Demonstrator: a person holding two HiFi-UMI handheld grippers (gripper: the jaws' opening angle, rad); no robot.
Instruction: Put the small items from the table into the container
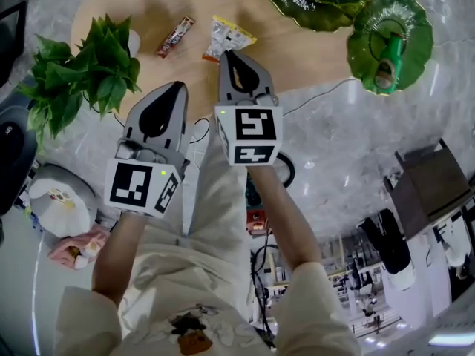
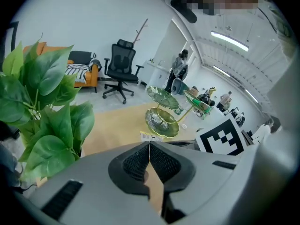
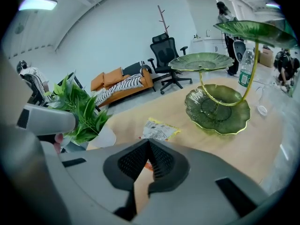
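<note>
1. Hovering over the near edge of the tabletop (image 1: 297,58), the left hand-held gripper (image 1: 179,87) and the right hand-held gripper (image 1: 226,55) both have their jaws pressed together, with nothing between them.
2. The small items lie in the upper middle of the head view. A yellow-edged snack packet (image 1: 227,37) sits just past the right tip, and a candy bar (image 1: 175,36) lies to its left, apart from it.
3. The container looks to be the green leaf-shaped tiered dish (image 1: 318,4) at upper right. Its lowest tray is bare in the right gripper view, so I judge nothing has gone in yet.
4. Both tools slant down towards the items, which reads as lining up for a pick. The jaws would have to part first.
5. A potted plant (image 1: 82,73) at the left crowds the candy bar's side, so the left approach has less room.
</note>
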